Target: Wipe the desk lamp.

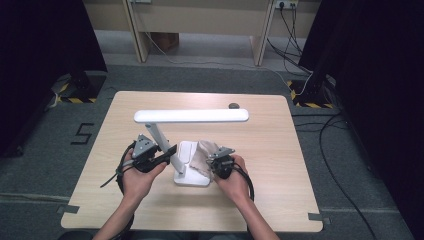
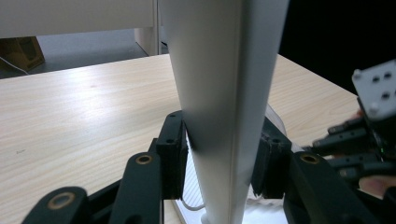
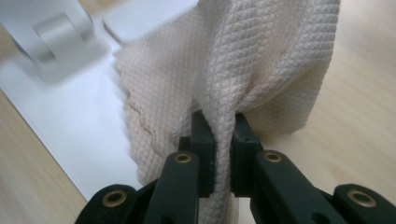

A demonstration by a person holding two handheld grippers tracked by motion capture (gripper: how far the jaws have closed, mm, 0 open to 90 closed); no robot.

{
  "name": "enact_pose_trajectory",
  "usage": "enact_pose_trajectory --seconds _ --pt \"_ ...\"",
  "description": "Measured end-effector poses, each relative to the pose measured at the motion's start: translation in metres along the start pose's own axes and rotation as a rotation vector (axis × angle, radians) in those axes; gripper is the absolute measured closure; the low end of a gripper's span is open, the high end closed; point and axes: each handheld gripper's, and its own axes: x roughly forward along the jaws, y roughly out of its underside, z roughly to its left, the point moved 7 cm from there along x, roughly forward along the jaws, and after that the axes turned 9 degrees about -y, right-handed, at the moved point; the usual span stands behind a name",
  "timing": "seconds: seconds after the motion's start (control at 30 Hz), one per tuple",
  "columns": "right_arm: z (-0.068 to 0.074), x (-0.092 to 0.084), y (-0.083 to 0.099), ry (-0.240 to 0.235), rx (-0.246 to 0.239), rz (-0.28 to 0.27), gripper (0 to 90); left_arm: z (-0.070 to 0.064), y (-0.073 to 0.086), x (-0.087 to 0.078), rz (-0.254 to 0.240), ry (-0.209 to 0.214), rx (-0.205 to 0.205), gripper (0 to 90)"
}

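Observation:
A white desk lamp stands mid-table with its long head (image 1: 191, 116) level, a slanted arm (image 1: 159, 134) and a flat base (image 1: 186, 176). My left gripper (image 1: 169, 153) reaches in from the left, its jaws on both sides of the lamp arm (image 2: 224, 84), pads against it (image 2: 222, 154). A beige waffle-weave cloth (image 1: 205, 152) lies bunched on the base's right part. My right gripper (image 1: 216, 161) is shut on a fold of this cloth (image 3: 261, 60), pinched between its pads (image 3: 223, 135), with the white base (image 3: 70, 121) under and left of it.
The wooden table (image 1: 270, 150) has bare surface all round the lamp. A small dark round object (image 1: 233, 105) sits near the far edge. Beyond the table are desk legs, floor cables and dark curtains on both sides.

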Motion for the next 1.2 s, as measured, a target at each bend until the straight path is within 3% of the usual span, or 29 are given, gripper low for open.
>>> enact_pose_trajectory --seconds 0.23,0.5,0.67,0.7,0.73,0.83,0.87,1.2 --pt "0.007 0.010 -0.041 -0.056 -0.031 -0.059 83.5 0.002 -0.002 -0.004 -0.013 -0.005 -0.004 61.2" --pt "0.025 0.037 -0.065 -0.109 -0.095 -0.019 83.2 0.001 -0.003 -0.005 -0.023 -0.004 -0.002 62.4" --pt "0.030 0.048 -0.065 -0.122 -0.111 0.013 83.3 0.001 -0.003 -0.005 -0.024 -0.006 0.000 63.5" --pt "0.031 0.049 -0.062 -0.119 -0.097 0.027 83.3 0.001 -0.003 -0.004 -0.024 -0.007 0.001 63.6" --pt "0.030 0.051 -0.061 -0.116 -0.120 0.028 83.4 0.001 -0.003 -0.004 -0.025 -0.007 0.001 63.8" --pt "0.029 0.054 -0.057 -0.104 -0.126 0.043 83.5 0.001 -0.003 -0.003 -0.028 -0.012 0.005 64.0" --pt "0.031 0.054 -0.055 -0.103 -0.104 0.051 83.5 0.001 -0.003 -0.003 -0.030 -0.013 0.006 64.0" --pt "0.026 0.053 -0.050 -0.070 -0.115 0.074 83.6 0.001 -0.003 -0.002 -0.032 -0.018 0.010 64.5"
